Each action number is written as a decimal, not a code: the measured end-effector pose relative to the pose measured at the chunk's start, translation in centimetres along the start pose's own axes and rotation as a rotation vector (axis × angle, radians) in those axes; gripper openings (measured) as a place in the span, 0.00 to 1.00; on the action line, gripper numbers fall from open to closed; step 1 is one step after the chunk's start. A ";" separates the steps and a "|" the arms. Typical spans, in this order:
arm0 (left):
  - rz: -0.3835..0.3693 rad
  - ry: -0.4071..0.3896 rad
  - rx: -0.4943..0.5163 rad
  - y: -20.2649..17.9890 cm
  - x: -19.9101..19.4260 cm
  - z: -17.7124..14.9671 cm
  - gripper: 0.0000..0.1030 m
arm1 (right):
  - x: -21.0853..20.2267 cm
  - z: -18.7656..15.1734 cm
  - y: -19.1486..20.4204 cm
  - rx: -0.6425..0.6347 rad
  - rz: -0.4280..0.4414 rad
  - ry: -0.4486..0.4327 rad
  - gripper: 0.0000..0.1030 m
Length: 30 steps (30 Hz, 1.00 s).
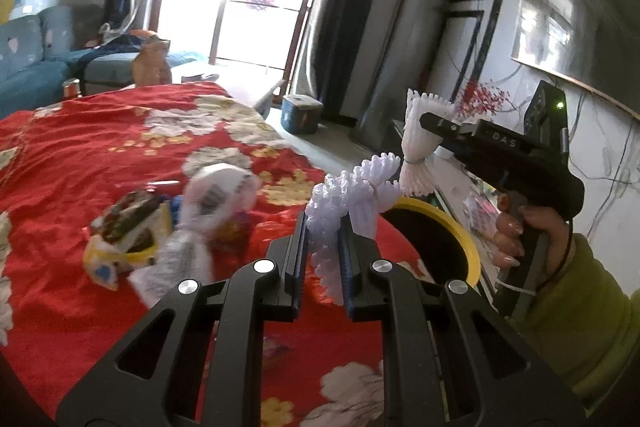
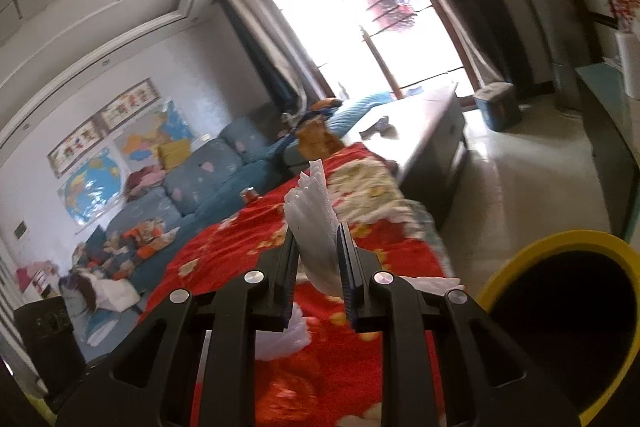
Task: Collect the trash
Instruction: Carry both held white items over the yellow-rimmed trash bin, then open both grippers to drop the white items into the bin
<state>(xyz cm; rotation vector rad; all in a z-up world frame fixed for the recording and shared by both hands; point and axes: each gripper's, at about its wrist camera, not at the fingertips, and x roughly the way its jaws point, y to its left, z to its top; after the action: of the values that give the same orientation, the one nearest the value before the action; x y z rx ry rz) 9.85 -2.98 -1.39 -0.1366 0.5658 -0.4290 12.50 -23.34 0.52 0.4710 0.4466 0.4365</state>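
Note:
My left gripper (image 1: 323, 227) is shut on a white foam net sleeve (image 1: 352, 199) and holds it above the red flowered cloth (image 1: 100, 155), close to the yellow-rimmed bin (image 1: 460, 231). My right gripper (image 1: 420, 121), seen in the left wrist view, is shut on a second white foam net sleeve (image 1: 416, 155) that hangs above the bin. In the right wrist view the right gripper (image 2: 318, 239) pinches that sleeve (image 2: 312, 211), with the bin (image 2: 560, 247) at lower right. Snack wrappers (image 1: 128, 227) and a white plastic bag (image 1: 200, 223) lie on the cloth.
A cat (image 1: 151, 65) sits at the far end of the cloth-covered table. A blue sofa (image 1: 36, 67) stands to the left. A blue box (image 1: 301, 113) sits on the floor by the balcony door. A TV (image 1: 568, 7) hangs at right.

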 end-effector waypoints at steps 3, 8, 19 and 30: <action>-0.022 0.010 0.005 -1.2 1.2 0.2 0.09 | -0.7 -0.1 -2.1 0.020 -0.043 -0.002 0.18; -0.044 0.038 0.031 -3.5 3.0 0.2 0.09 | -1.6 -0.4 -5.1 0.065 -0.085 -0.003 0.18; -0.069 0.136 0.121 -8.6 7.4 -0.8 0.09 | -3.5 -0.6 -11.6 0.206 -0.142 -0.026 0.20; -0.078 0.246 0.191 -12.0 12.5 -1.9 0.10 | -3.9 -1.1 -16.0 0.303 -0.168 -0.028 0.20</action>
<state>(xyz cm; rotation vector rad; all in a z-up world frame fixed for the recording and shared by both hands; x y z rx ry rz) 14.00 -19.21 -6.15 0.0786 0.7597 -0.5774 13.45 -37.77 -7.47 0.7250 0.5238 0.1993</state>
